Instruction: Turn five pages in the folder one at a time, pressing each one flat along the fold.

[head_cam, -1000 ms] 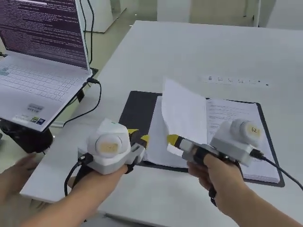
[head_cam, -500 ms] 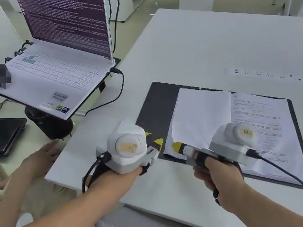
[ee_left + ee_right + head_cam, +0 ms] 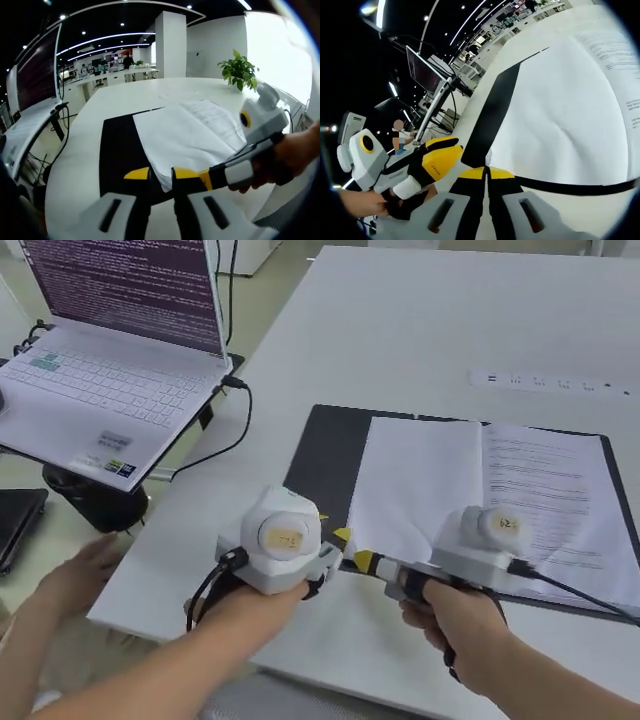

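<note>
In the head view the folder (image 3: 318, 455) lies open on the white table (image 3: 420, 310), right of centre. The blank turned page (image 3: 415, 480) is laid over its left half, and the printed page (image 3: 560, 500) sits to the right of the fold. At lower centre the right gripper (image 3: 362, 560) has its jaws closed and appears to pinch that page's near left corner. The left gripper (image 3: 333, 527) sits just beside it, its jaws a narrow gap apart and empty. The sheet bellies up a little near its bottom edge, so it is probably not yet flat. If the corner is let go before anything bears down along the fold, the page could spring back. The laptop (image 3: 110, 340) at upper left is well clear. In the left gripper view the page spreads through the centre, and its corner comes down toward the two yellow tips at lower centre. The other gripper's jaw reaches in from the right and nearly touches them. If the left moves toward the fold from here it could knock that jaw, or catch the paper's edge and crease it. In the right gripper view the closed tips at bottom centre meet the page's corner. The folder's dark edge runs off to the right just above them. Any pull while the corner is clamped could tear or dog-ear it, or drag the whole folder across the table.
</note>
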`<action>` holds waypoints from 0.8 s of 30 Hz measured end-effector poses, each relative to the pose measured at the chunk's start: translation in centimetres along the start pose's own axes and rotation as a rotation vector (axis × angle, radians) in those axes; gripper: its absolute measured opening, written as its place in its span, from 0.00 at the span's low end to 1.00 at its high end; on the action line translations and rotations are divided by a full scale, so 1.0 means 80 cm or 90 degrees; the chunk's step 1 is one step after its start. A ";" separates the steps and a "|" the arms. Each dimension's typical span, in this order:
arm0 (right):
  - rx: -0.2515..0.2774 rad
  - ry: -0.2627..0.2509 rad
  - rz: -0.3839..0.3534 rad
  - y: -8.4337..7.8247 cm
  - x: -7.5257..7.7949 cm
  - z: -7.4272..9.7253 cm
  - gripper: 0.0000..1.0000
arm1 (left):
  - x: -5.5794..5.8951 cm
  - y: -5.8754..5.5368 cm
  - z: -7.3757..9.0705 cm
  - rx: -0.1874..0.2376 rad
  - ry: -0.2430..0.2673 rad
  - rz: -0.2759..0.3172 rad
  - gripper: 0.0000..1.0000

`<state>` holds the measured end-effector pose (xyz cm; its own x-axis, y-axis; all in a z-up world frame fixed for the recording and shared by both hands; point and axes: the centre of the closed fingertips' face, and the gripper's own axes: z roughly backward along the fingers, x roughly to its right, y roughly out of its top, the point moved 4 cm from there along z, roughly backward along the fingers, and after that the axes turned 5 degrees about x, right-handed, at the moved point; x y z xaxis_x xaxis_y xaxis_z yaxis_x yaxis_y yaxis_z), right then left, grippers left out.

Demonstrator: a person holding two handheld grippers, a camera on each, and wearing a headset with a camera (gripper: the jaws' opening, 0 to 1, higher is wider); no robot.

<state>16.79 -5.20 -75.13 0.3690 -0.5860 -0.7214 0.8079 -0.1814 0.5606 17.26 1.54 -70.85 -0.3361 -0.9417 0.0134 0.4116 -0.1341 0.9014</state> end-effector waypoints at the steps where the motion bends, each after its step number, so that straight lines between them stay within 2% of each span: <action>1: 0.001 0.000 0.001 0.001 0.000 0.002 0.00 | 0.002 0.000 -0.002 -0.001 -0.003 0.000 0.14; 5: 0.025 -0.011 -0.010 0.013 0.014 0.022 0.00 | 0.017 -0.005 -0.018 -0.014 -0.021 -0.011 0.14; 8: 0.044 -0.021 -0.021 0.023 0.026 0.038 0.00 | 0.029 -0.014 -0.031 -0.029 -0.038 -0.029 0.13; 13: 0.081 -0.044 -0.043 0.044 0.053 0.067 0.00 | 0.041 -0.028 -0.046 -0.054 -0.046 -0.040 0.13; 18: 0.103 -0.060 -0.059 0.058 0.074 0.089 0.00 | 0.041 -0.043 -0.052 -0.076 -0.032 -0.047 0.13; 20: 0.108 -0.065 -0.060 0.062 0.079 0.094 0.00 | 0.038 -0.053 -0.051 -0.093 -0.022 -0.055 0.13; 24: 0.115 -0.068 -0.073 0.070 0.090 0.101 0.00 | 0.038 -0.054 -0.048 -0.073 -0.011 -0.040 0.13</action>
<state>20.30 -16.81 -73.92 0.2209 -0.6321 -0.7428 0.7430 -0.3843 0.5480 17.69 -1.90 -76.39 -0.3783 -0.9251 -0.0338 0.4825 -0.2282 0.8456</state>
